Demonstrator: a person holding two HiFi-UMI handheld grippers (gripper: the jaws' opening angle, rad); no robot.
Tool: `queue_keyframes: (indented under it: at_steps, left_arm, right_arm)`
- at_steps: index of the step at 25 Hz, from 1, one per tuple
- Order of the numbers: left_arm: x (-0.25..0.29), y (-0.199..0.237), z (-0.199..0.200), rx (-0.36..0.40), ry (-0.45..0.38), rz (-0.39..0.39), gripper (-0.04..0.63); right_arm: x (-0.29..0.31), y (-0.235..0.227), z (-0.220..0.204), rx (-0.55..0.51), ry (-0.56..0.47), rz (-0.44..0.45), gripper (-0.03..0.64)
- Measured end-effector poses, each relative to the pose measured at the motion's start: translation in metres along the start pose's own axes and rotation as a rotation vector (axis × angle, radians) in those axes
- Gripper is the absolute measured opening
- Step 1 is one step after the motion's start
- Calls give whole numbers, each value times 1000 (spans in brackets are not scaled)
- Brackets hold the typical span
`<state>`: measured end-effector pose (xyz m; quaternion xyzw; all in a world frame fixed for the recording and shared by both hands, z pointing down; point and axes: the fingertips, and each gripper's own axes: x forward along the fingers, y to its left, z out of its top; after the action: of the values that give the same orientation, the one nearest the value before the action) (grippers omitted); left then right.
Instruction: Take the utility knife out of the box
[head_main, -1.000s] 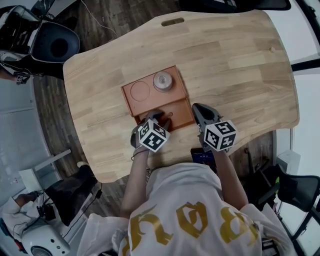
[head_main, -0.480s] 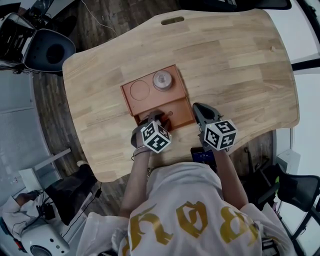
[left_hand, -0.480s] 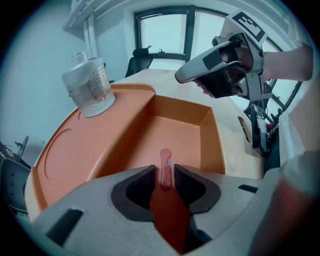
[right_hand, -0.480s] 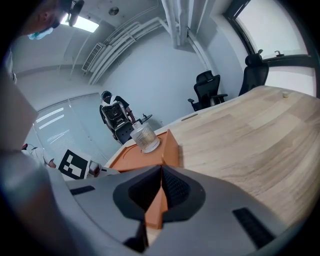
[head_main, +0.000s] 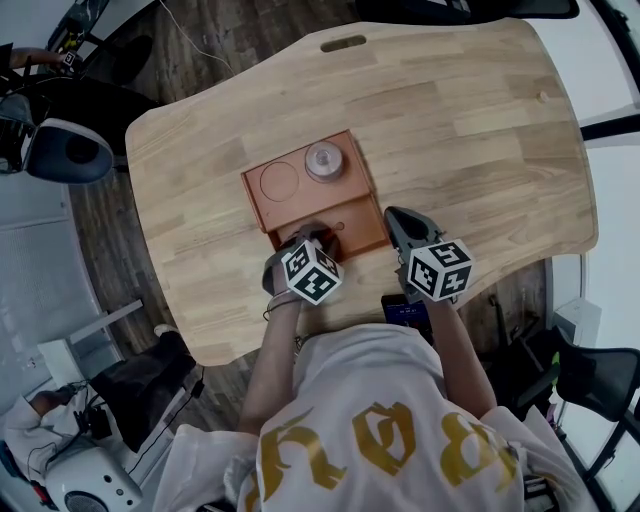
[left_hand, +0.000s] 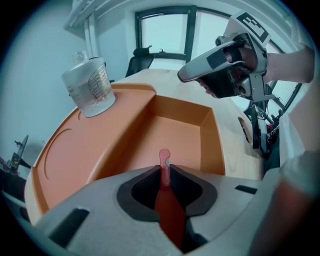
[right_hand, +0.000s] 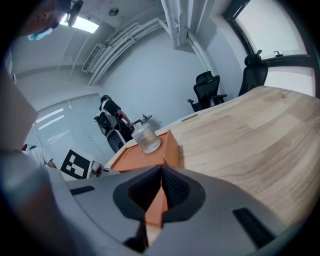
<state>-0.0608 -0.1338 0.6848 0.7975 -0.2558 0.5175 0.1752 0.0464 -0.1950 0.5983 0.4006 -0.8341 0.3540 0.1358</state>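
The grey hand-held left gripper (left_hand: 164, 171) hangs over the near compartment of the orange-brown rectangular box (head_main: 262, 205), by the near edge of the pale wooden desk (head_main: 470, 130). Its jaws, wide a second ago, are closing on the slim red utility knife (left_hand: 164, 159), pads against its sides. The lift out looks next. The right gripper (head_main: 398, 222), jaws together, sits at the box's near right corner.

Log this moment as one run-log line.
left gripper: fingers closing on utility knife in box compartment | right gripper: shut, empty, beside box | glass jar: upright on box
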Motion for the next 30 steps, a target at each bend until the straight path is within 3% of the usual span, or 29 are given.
queue_keyframes:
  at_steps: [11,18,23,26,30]
  left_arm:
    - [-9,1,7,-38,-49,-4,60]
    - [-33,4,19,-158,-159,-12,60]
    - [-52,5,22,-157,-206,24,60]
    - [-66,3,28,-199,-269,27,60]
    - [-83,5,29,-214,-324,74,60]
  right_arm:
    - [-4,8,6,-43,-8,-2,12]
    - [-9,27,6,-91,-3,17,12]
    - [-15,37,14,-112,-27,21,12]
    - [-19,44,14,-136,-33,21,12]
    - [-31,47,21,-210,-76,-51,12]
